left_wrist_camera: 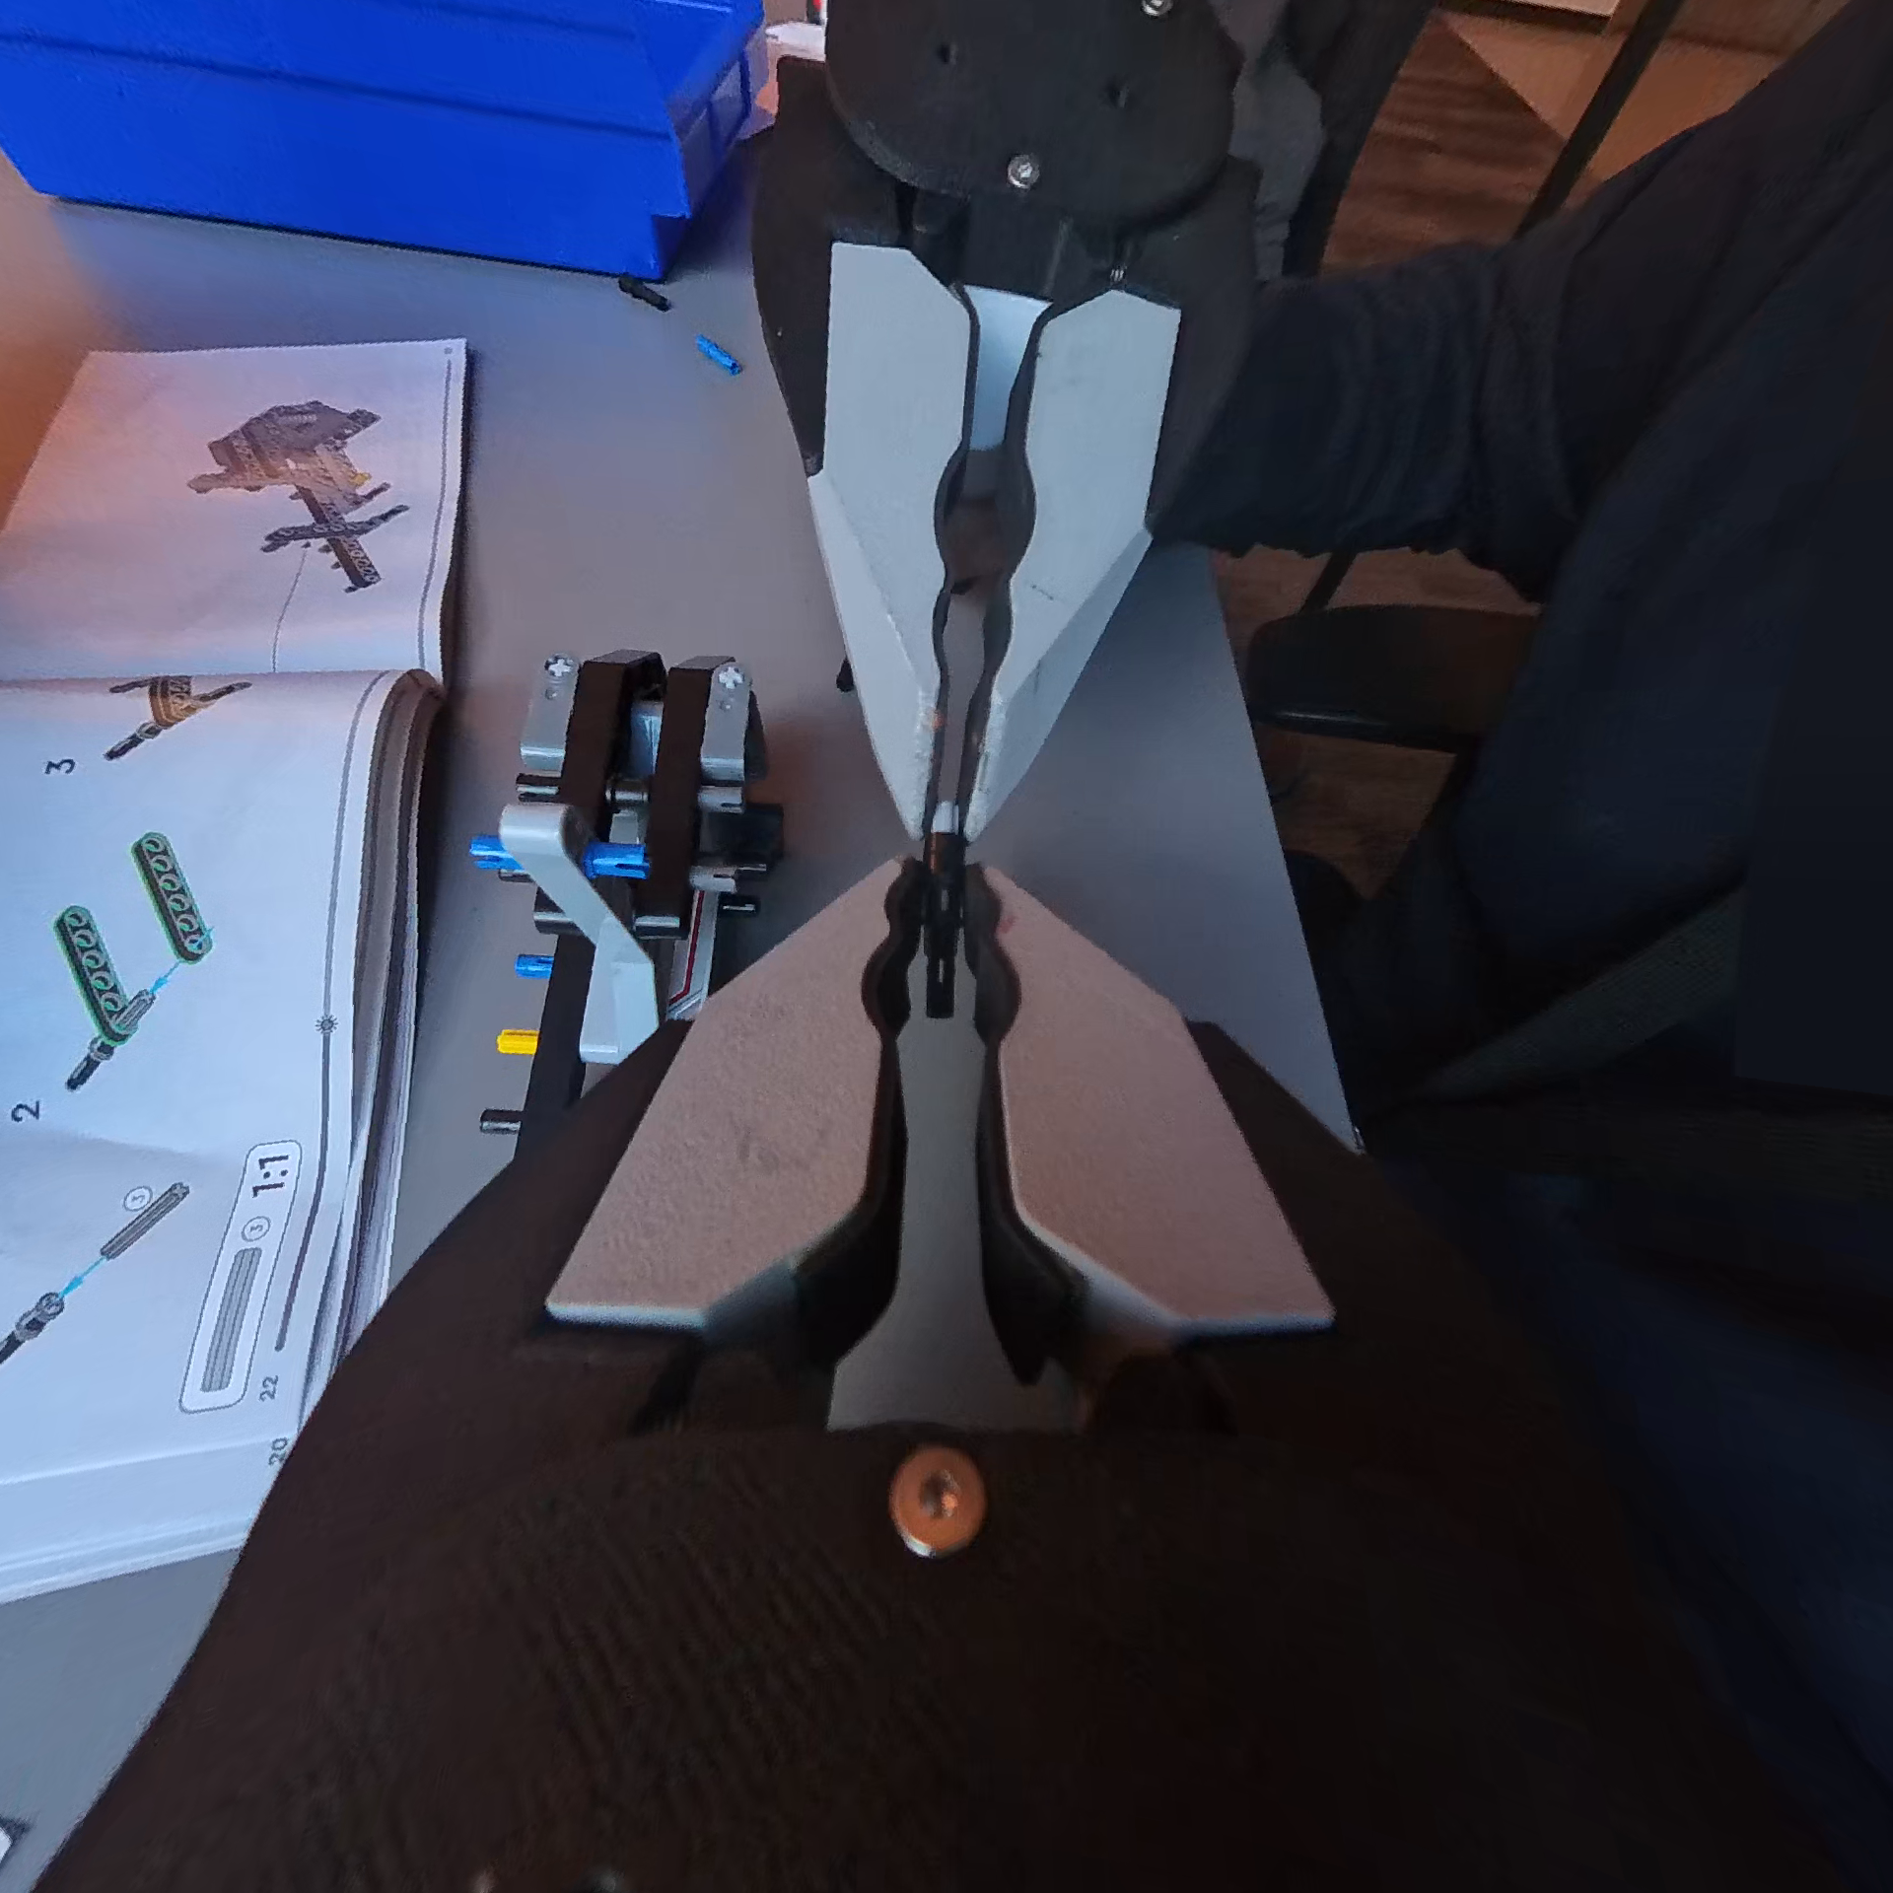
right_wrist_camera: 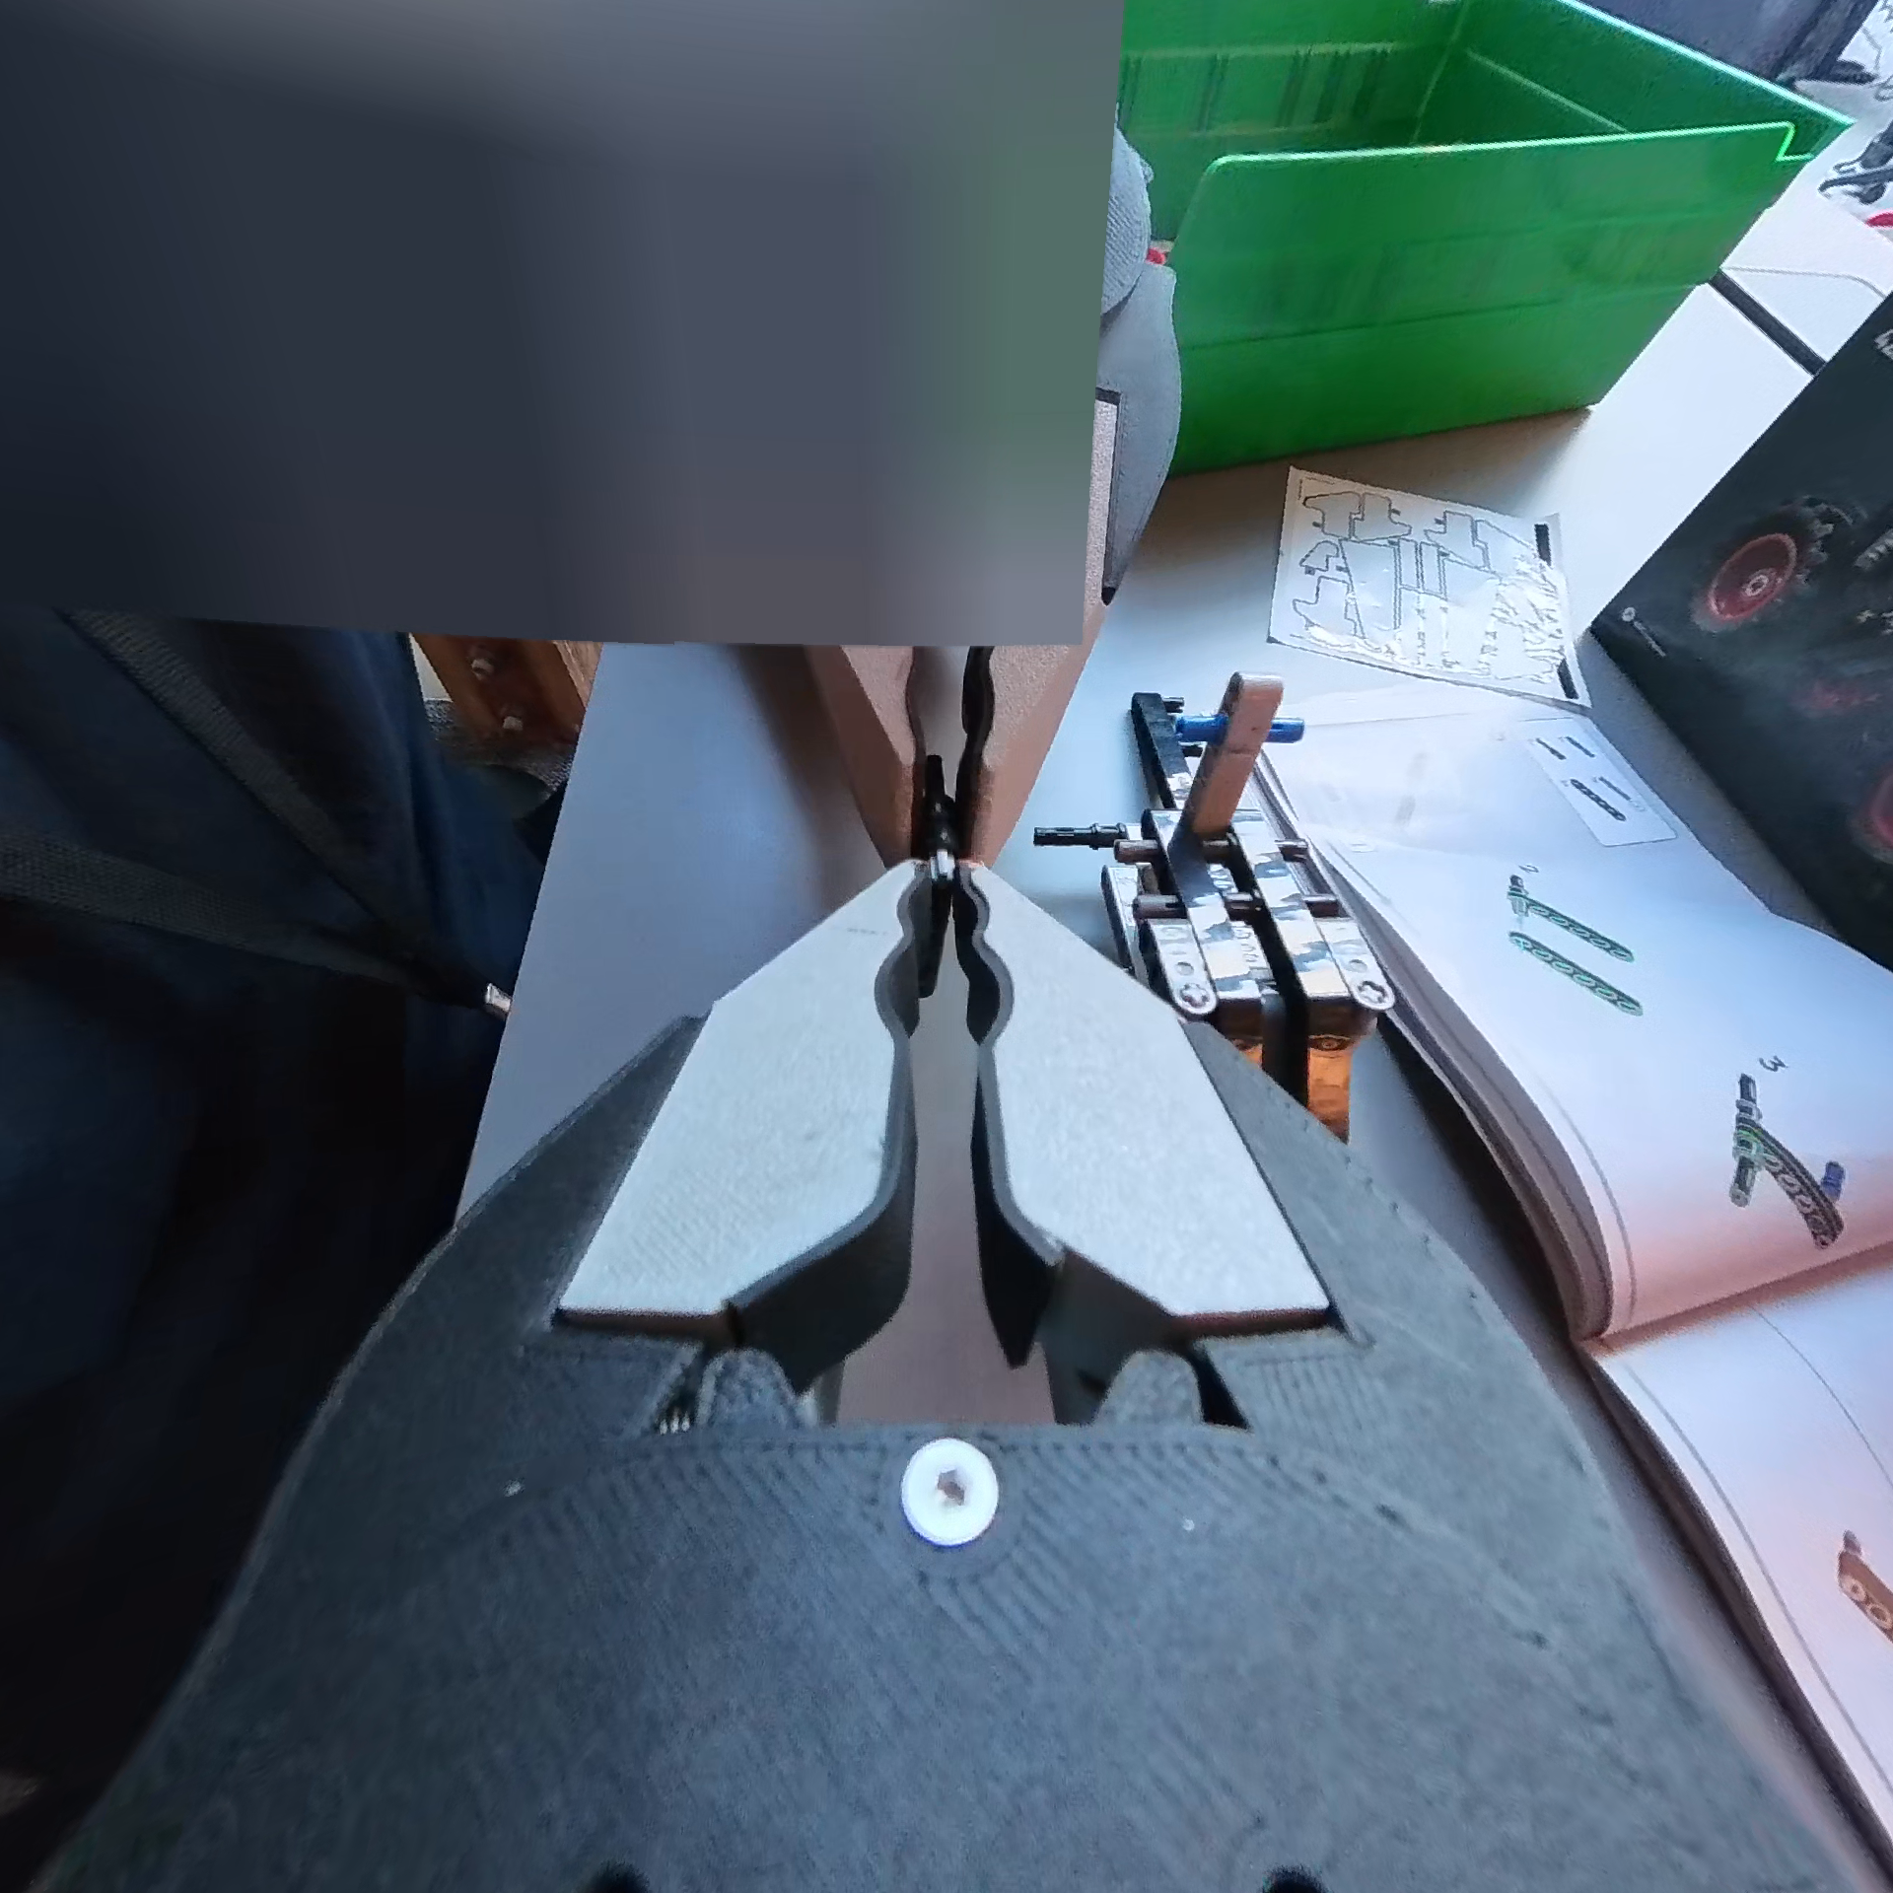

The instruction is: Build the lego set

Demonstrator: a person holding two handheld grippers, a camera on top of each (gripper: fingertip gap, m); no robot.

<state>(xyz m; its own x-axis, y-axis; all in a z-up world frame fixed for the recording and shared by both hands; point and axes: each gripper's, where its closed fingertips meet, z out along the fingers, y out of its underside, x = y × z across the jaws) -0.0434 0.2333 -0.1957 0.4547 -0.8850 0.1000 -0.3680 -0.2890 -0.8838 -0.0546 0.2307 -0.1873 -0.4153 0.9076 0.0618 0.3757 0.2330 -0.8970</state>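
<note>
My left gripper is shut on a slim black lego pin piece held above the table edge. My right gripper comes from the opposite side, tip to tip with the left, and is shut on a small light grey piece that meets the black piece's end. In the right wrist view, my right gripper pinches the grey piece, and the left gripper holds the black piece just beyond. The partly built black and grey lego assembly lies on the table, and it also shows in the right wrist view.
An open instruction booklet lies beside the assembly. A blue bin, a loose blue pin and a black pin lie farther off. A green bin, a sticker sheet and the dark set box are nearby. A person's dark sleeve is close. Less than 4 cm separates the two grippers' tips.
</note>
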